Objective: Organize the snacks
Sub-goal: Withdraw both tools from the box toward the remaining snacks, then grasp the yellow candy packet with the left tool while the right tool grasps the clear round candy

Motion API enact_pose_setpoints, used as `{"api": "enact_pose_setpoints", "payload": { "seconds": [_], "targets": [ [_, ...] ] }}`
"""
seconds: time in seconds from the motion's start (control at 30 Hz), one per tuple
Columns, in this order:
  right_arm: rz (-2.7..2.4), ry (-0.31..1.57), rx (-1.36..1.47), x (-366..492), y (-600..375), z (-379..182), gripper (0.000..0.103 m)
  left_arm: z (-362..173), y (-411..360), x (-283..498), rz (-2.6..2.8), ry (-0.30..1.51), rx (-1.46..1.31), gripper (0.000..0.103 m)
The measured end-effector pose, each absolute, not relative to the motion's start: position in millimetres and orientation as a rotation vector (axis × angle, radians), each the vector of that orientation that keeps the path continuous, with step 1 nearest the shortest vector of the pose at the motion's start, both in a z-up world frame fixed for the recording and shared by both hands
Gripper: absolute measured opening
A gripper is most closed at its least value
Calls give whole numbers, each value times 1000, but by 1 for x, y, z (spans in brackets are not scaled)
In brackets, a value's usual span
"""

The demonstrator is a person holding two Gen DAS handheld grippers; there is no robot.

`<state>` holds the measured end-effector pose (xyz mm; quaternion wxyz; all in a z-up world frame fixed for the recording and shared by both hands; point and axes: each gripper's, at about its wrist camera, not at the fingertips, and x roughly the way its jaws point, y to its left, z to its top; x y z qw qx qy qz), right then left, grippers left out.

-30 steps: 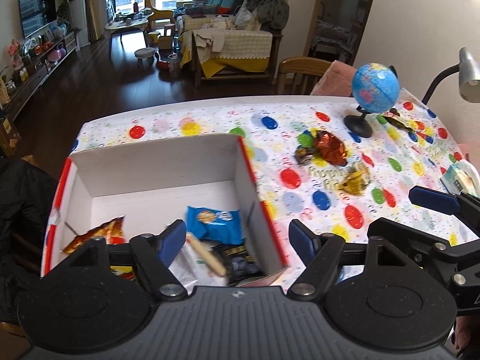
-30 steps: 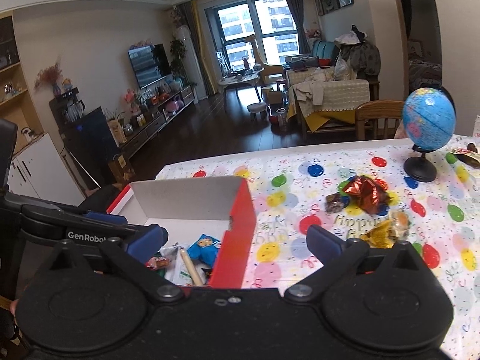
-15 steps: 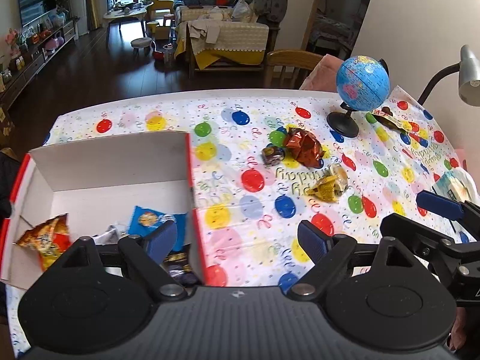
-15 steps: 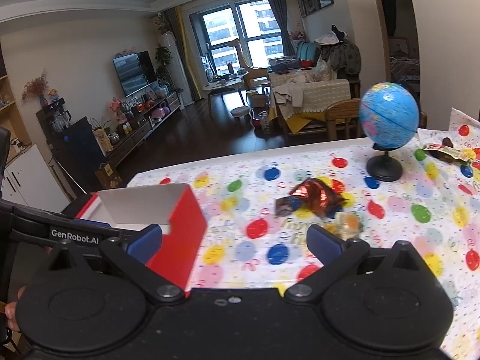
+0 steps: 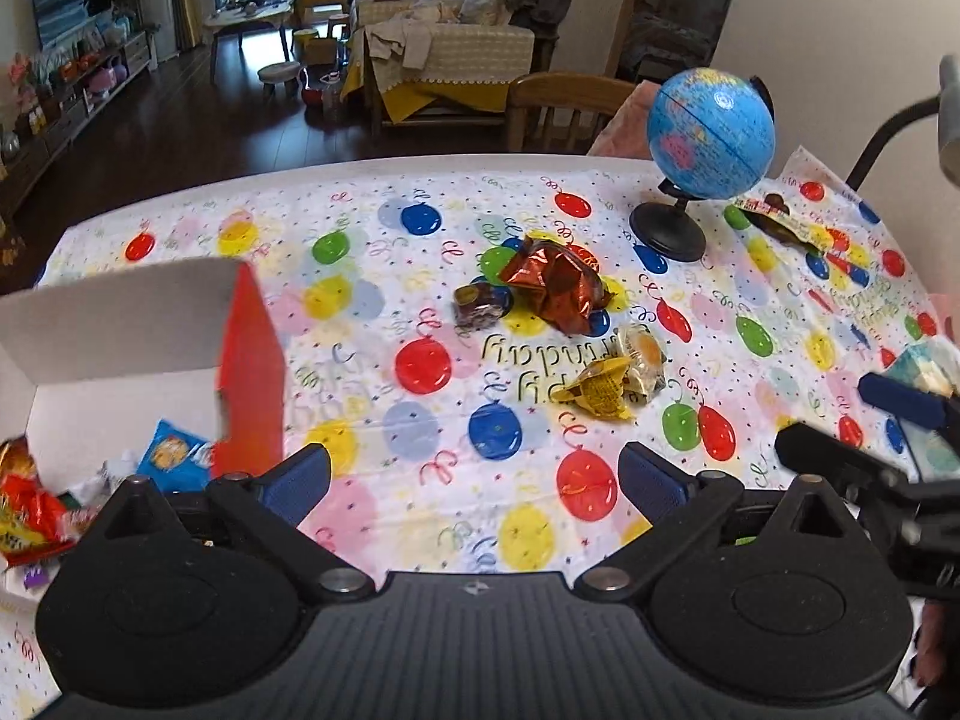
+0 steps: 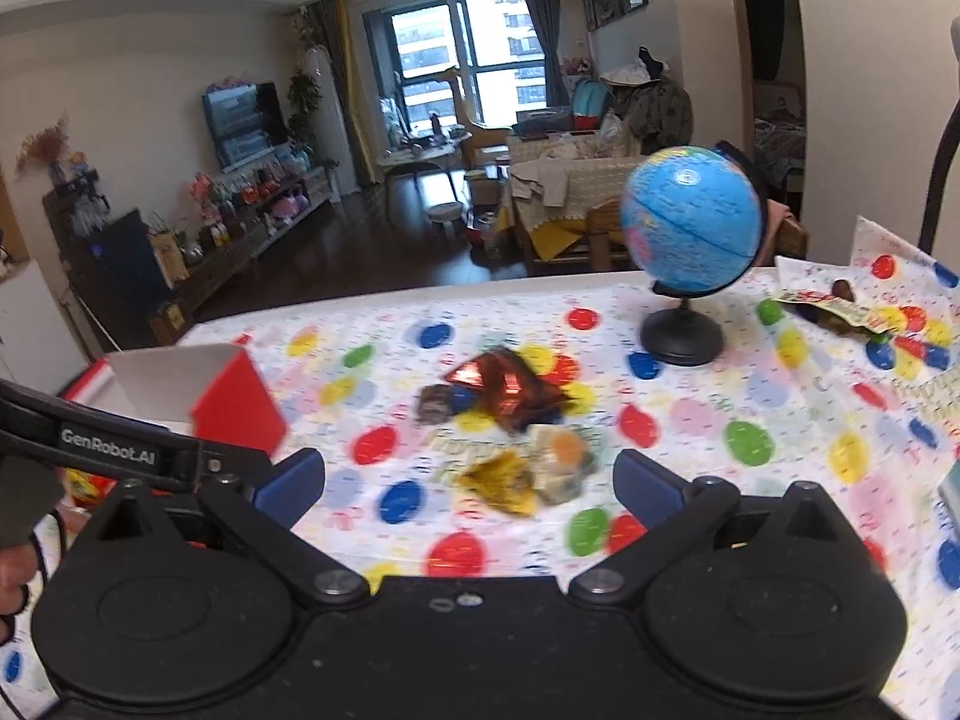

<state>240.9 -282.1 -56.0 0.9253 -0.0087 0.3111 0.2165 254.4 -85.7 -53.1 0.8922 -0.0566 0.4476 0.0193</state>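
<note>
A red box with a white inside (image 5: 249,348) stands at the left and holds a blue packet (image 5: 171,453) and an orange-red packet (image 5: 24,504). Loose on the balloon tablecloth lie a red-brown foil snack (image 5: 555,285), a small dark snack (image 5: 477,303), a yellow wrapper (image 5: 600,393) and a clear pack (image 5: 642,360). My left gripper (image 5: 474,474) hovers short of them, its jaws opening, nothing between them. My right gripper (image 6: 469,480) is open and empty, with the yellow wrapper (image 6: 501,483) just beyond its fingers. The foil snack (image 6: 504,384) lies further off.
A blue globe (image 5: 711,132) on a black stand is at the back right, with another snack pack (image 5: 786,222) beside it. A teal packet (image 5: 924,360) lies at the right edge. A lamp arm (image 5: 888,132) rises there. A wooden chair (image 5: 564,102) stands behind the table.
Both grippers have swung right, away from the box and toward the loose snacks in the middle of the table. The left jaws have spread wider.
</note>
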Motion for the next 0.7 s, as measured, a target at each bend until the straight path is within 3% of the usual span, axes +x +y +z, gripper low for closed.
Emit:
{"api": "enact_pose_setpoints", "payload": {
  "seconds": [0.7],
  "targets": [
    [382, 870, 43, 363, -302, -114, 96, -115, -149, 340, 55, 971, -23, 103]
  ]
}}
